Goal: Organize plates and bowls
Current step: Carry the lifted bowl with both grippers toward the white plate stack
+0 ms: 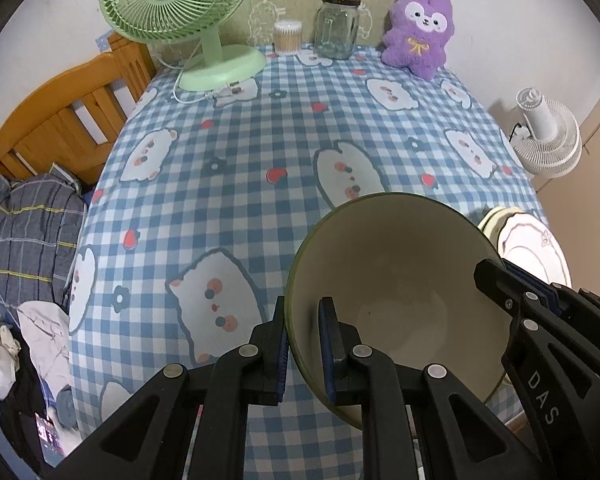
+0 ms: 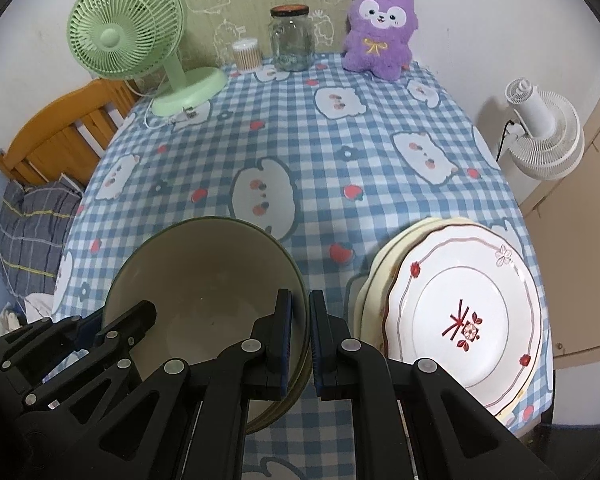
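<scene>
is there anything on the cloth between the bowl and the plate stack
Nothing visible. The bowl, pinched at opposite rims by the left gripper and right gripper, sits beside the plate stack; only bare checkered tablecloth shows in the gap.

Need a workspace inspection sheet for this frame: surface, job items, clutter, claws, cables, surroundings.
Surface: table under a blue checked tablecloth, flat.
Job's things: green-rimmed bowl, looks like a second bowl nested under it; stack of plates to its right, top one with red flowers.
Clutter: green fan, cotton swab tub, glass jar, purple plush, all along the far edge.
Claws: left claw shut on the bowl rim; right claw shut on the opposite rim.
Cables: white fan cord lying on the cloth.
Surroundings: white fan right, wooden bed frame left.
</scene>
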